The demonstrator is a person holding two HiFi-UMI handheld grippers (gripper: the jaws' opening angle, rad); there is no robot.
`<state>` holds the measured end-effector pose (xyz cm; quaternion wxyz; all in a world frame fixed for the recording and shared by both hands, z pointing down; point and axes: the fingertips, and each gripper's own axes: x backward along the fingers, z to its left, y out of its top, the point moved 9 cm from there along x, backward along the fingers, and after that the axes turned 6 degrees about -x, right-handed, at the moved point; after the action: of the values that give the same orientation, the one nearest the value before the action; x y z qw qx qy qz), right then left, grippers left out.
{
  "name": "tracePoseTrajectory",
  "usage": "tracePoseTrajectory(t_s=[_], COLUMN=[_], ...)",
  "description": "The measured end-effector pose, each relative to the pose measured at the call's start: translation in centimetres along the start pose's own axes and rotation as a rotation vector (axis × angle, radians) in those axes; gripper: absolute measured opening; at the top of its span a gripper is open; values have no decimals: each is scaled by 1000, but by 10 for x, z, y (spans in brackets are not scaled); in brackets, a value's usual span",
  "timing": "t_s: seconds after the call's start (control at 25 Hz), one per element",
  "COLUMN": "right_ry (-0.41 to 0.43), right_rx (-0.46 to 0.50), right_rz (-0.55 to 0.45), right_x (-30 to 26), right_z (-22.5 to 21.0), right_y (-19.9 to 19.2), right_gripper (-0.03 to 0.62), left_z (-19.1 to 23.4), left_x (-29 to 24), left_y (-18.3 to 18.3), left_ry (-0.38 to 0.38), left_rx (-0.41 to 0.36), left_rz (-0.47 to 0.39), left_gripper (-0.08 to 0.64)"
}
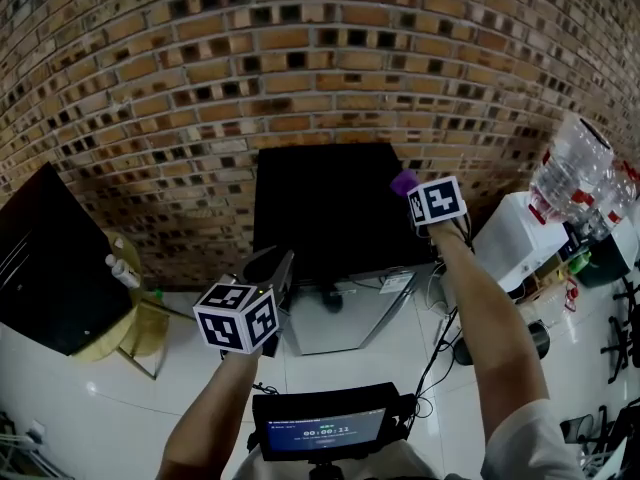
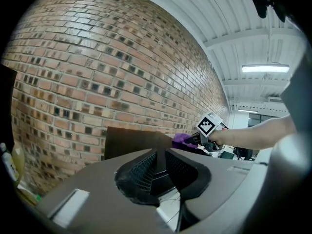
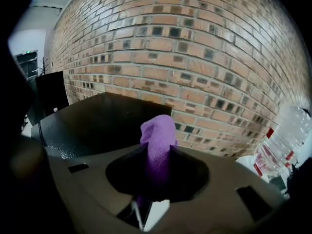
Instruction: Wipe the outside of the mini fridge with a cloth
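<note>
A person's left claw point(image 1: 272, 265), jaws slightly parted and empty, hovers before the black mini fridge point(image 1: 330, 208). Beyond it, the right claw point(image 1: 410, 190) pinches a purple cloth point(image 1: 403, 181) at the fridge top's right rear corner, contact unclear. A brick wall point(image 1: 300, 58) stands behind.
</note>
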<state>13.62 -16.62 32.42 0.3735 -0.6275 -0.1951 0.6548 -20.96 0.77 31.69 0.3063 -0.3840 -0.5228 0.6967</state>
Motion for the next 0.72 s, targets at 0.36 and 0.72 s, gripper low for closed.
tracePoseTrajectory(t_s=[0.36, 0.72], right_ry=[61, 262], right_rx=[-65, 5], right_rz=[-125, -194], right_x=[31, 49], right_z=[-1, 91], right_y=[4, 15], right_gripper=[98, 98], left_z=[5, 19], left_x=[5, 24], left_y=[-5, -14], left_ry=[6, 34], left_rx=[19, 61], left_rz=[-4, -23], left_gripper=[61, 61])
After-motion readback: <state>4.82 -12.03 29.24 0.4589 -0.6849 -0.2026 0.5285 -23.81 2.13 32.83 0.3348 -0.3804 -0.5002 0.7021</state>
